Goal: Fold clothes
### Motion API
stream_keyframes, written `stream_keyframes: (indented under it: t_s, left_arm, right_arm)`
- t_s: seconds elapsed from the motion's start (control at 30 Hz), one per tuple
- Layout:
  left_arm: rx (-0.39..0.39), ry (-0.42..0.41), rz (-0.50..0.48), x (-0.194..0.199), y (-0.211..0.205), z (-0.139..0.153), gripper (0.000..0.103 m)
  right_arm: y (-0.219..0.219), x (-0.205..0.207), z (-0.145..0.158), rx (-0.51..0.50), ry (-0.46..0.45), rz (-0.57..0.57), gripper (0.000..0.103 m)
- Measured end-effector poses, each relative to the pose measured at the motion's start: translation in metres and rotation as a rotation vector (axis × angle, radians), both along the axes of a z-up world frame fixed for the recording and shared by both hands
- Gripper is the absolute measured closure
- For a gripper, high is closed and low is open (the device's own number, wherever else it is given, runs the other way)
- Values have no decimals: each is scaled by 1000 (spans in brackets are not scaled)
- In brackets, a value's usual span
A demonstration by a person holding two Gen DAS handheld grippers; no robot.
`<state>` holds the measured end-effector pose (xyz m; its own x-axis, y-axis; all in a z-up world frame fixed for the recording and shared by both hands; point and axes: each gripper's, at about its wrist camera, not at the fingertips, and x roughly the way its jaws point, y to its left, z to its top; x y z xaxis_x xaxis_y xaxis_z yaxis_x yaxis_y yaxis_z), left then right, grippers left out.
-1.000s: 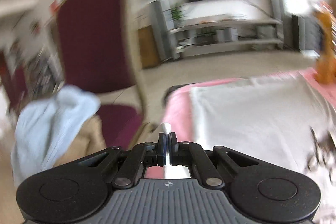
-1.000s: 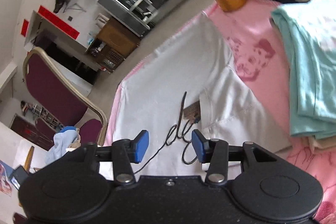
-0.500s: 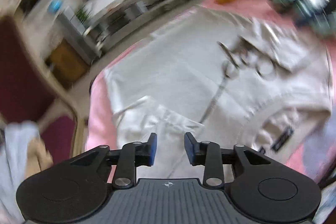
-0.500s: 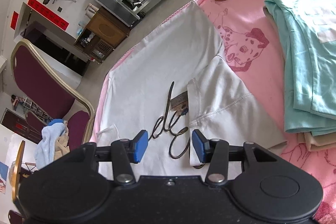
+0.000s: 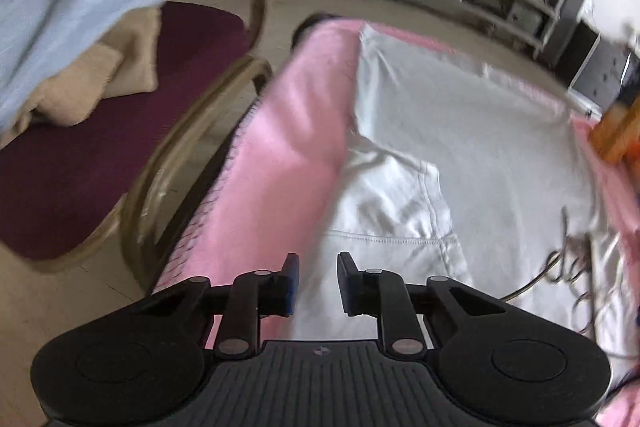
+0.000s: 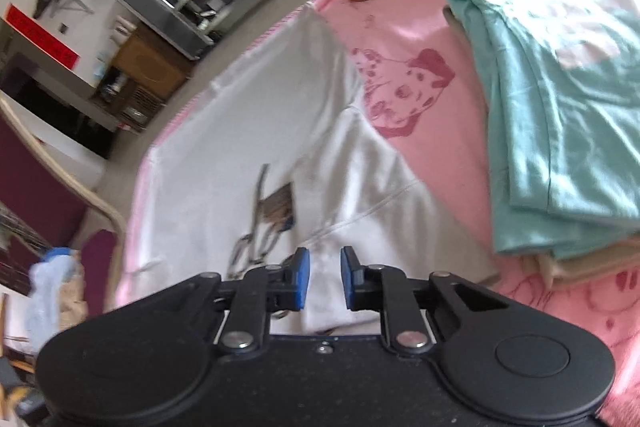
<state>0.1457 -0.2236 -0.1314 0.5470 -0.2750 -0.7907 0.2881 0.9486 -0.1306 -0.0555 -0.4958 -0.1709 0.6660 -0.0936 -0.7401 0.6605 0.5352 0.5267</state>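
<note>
White T-shirt [image 5: 460,131], one only, lies flat on the pink blanket [image 5: 280,155] over the tabletop, both sleeves folded inward, dark script print on its chest. Two claws: left claw [image 5: 316,281] and right claw [image 6: 323,277] are closing above a sleeve, pads not pressing cloth. Only the right view shows the folded teal shirt [image 6: 560,115]; the left shows the maroon chair [image 5: 120,131].

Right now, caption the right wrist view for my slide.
Right gripper, jaws closing, over the folded-in sleeve of a white T-shirt on a pink blanket.
</note>
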Motion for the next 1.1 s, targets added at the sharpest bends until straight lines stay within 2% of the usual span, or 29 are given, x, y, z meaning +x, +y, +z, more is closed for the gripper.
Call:
stream_keyframes:
  t_s: [0.07, 0.13, 0.17, 0.27, 0.33, 0.4, 0.53, 0.6, 0.7, 0.77, 0.83, 0.9, 1.0, 1.1]
  left_arm:
    - [18, 8, 0, 0, 0, -1, 86]
    - [37, 16, -1, 0, 1, -1, 82]
    - [46, 20, -1, 0, 1, -2, 77]
    - [74, 32, -2, 0, 1, -3, 77]
    - [92, 39, -2, 0, 1, -3, 81]
    - [111, 47, -3, 0, 2, -4, 85]
    - [57, -33, -82, -3, 1, 26, 85]
    - [50, -53, -128, 4, -6, 36, 84]
    - [106, -81, -191, 20, -26, 33, 84]
    - [146, -98, -225, 30, -38, 26, 84]
    - [155, -75, -207, 42, -47, 7, 84]
    - [126, -36, -174, 50, -47, -2, 86]
    - [60, -32, -161, 59, -44, 0, 85]
    - [45, 32, -146, 76, -49, -15, 86]
  right_arm:
    - [-2, 9, -7, -38, 60, -1, 85]
    - [-4, 14, -19, -32, 125, 2, 85]
    - [-5, 15, -23, -32, 148, 0, 92]
    - [-4, 8, -23, -30, 185, 2, 94]
    - [-2, 0, -22, -18, 201, 1, 94]
    - [-2, -8, -14, -17, 173, 3, 92]
    - [-5, -13, 18, -65, 63, 30, 92]
    - [-8, -6, 40, -122, 8, 72, 92]
    - [-10, 16, 62, -253, -24, 147, 91]
    - [-16, 33, 61, -321, -27, 193, 86]
    - [-23, 47, 50, -347, -26, 215, 87]
    - [-30, 54, 34, -315, 11, 194, 87]
    - [-40, 61, 17, -249, 81, 156, 87]
    - [-47, 67, 8, -211, 107, 153, 87]
